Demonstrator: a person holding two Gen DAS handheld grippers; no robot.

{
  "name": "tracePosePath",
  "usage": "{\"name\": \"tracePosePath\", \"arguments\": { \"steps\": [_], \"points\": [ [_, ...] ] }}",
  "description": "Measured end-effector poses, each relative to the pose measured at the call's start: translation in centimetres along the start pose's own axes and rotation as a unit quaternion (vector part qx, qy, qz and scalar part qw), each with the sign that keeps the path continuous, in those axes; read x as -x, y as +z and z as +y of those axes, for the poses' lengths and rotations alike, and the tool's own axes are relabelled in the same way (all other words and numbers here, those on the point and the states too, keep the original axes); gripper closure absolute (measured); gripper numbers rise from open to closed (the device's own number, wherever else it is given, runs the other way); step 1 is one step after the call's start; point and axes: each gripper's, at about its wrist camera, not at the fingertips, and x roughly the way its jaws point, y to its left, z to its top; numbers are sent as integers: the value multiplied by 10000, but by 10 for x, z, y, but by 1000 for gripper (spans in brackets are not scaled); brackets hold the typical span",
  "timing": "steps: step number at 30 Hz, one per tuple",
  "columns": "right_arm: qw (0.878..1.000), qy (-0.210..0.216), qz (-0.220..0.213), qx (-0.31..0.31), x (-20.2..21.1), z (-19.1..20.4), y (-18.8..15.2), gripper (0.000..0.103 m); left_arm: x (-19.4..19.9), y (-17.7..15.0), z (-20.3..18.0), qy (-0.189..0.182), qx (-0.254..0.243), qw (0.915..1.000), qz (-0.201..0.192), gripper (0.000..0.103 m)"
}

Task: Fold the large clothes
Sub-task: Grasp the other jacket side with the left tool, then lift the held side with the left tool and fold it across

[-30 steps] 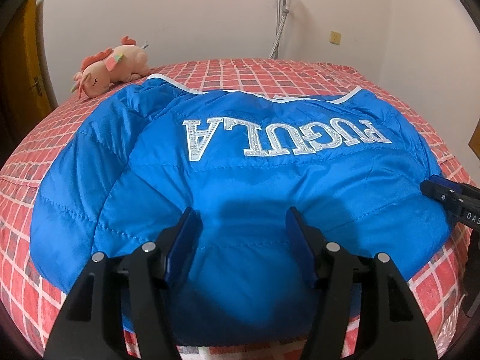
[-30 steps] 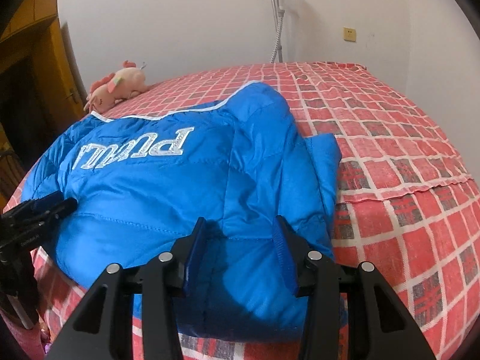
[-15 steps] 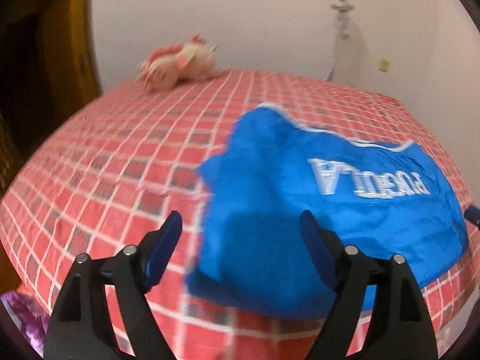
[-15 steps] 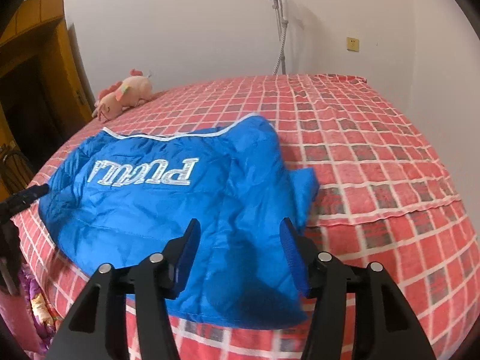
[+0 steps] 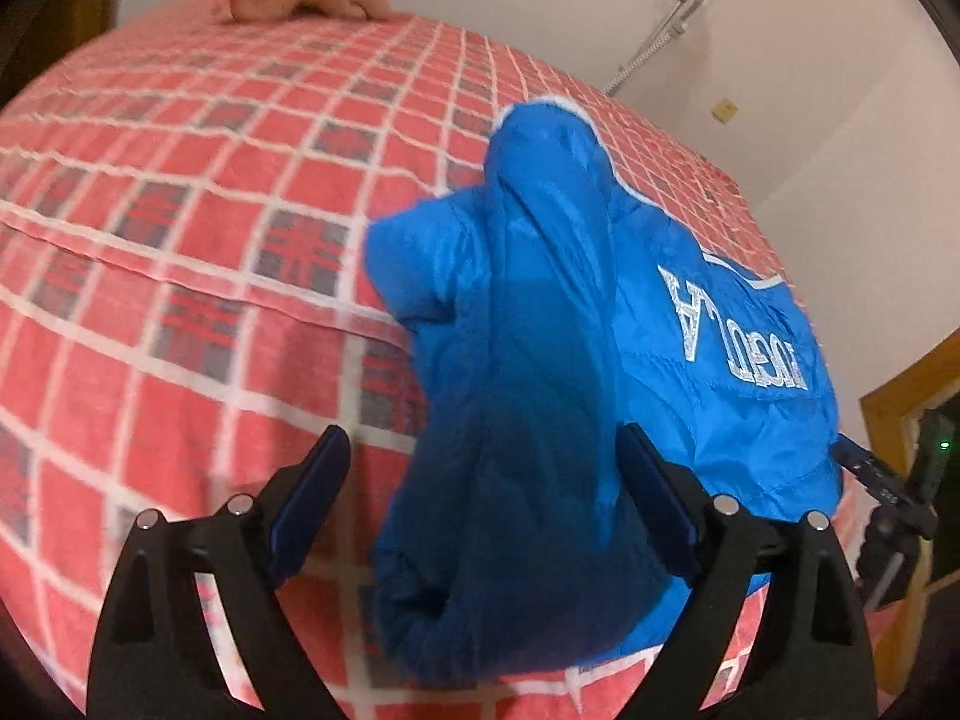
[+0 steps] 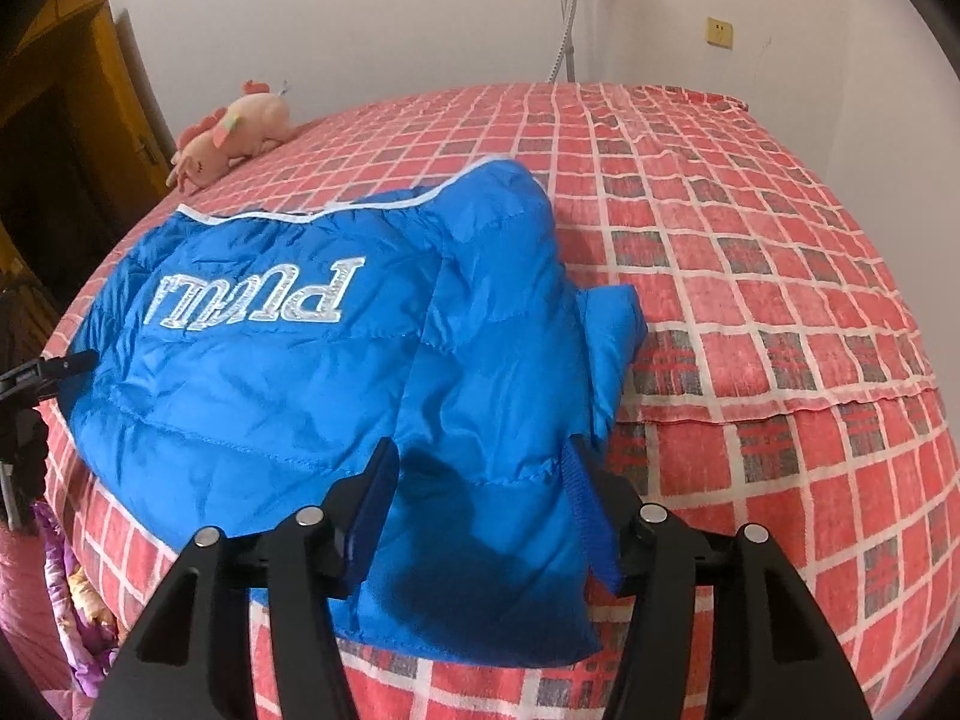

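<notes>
My left fingers (image 5: 480,510) are opening wide, straddling the jacket's (image 5: 600,360) folded-in sleeve end with no pad pressing it. My right fingers (image 6: 480,516) stand partly open around the jacket's (image 6: 270,372) other near corner; I cannot tell if the pads bite. The jacket lies back-up on the bed (image 6: 750,240), 2 sleeves tucked in. I judge the next move is gripping both corners and folding toward 12 o'clock.

Blue jacket (image 6: 312,372) heaped along bed's near edge. Checked bedspread (image 6: 750,276) bare and open beyond it and to either side. Plush toy (image 6: 231,132) at far corner. Wall (image 6: 360,18) close behind.
</notes>
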Motion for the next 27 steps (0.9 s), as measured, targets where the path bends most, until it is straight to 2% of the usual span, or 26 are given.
{"name": "tracePosePath", "arguments": {
  "steps": [4,5,6,7,10,13,18,22,27],
  "points": [
    [10000,-62,42,18,-7,2,3,42,-12,1,3,-192,52,9998,33,14],
    [10000,-72,58,-5,-10,2,3,41,-12,-1,-1,-199,-26,9998,-23,18],
    [9999,-75,66,-22,-11,2,4,41,-12,-2,-5,-361,-48,9993,-31,34],
    [9999,-78,80,-41,-13,1,5,40,-11,-2,-7,-462,-16,9989,-37,42],
    [9998,-113,114,-67,-18,2,6,39,-6,-3,-17,-328,-149,9992,-151,53],
    [9998,-138,102,-66,-23,3,5,39,-7,-4,-19,-305,-219,9991,-186,56],
    [9998,-89,102,-130,-26,2,5,38,-10,-4,-9,-499,-23,9984,-263,58],
    [9998,-68,115,-155,-20,2,7,38,-1,-7,-15,-431,-14,9980,-454,70],
    [9998,136,-163,-61,9,0,9,37,24,-3,-41,-291,-222,9966,-734,77]
  ]
}}
